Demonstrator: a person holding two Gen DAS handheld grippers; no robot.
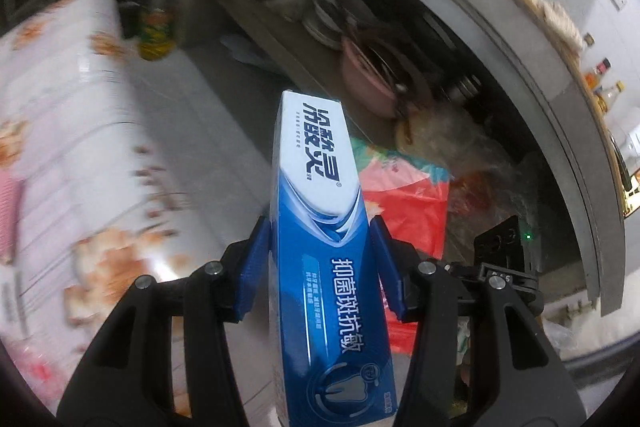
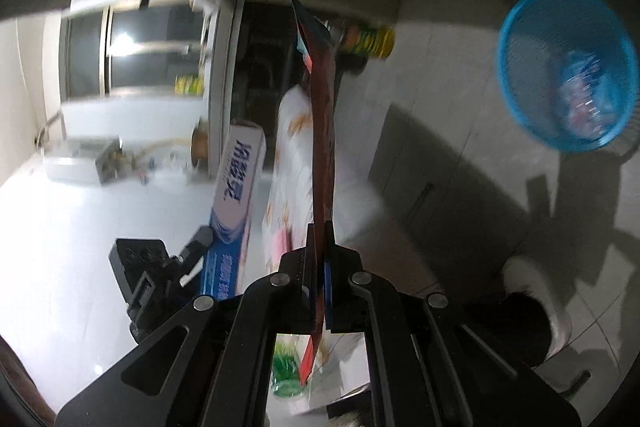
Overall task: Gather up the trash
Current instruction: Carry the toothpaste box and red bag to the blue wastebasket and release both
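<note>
L gripper (image 1: 320, 259) clamps a blue toothpaste box (image 1: 320, 227) btwn its blue pads, box sticking out fwd past the fingertips. R gripper (image 2: 319, 247) is pinched tight on a flat red wrapper (image 2: 322, 131), edge-on. Blue mesh basket (image 2: 566, 67) sits well right of the wrapper, on pale tiled floor (image 2: 460, 67). Floral cloth (image 1: 72, 147) left of box.

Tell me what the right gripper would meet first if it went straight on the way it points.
Probably the white flower-patterned cloth, straight beyond the flat dark-red wrapper that the right gripper pinches. The round blue mesh basket lies well off that line. Blur leaves depth unsure.
</note>
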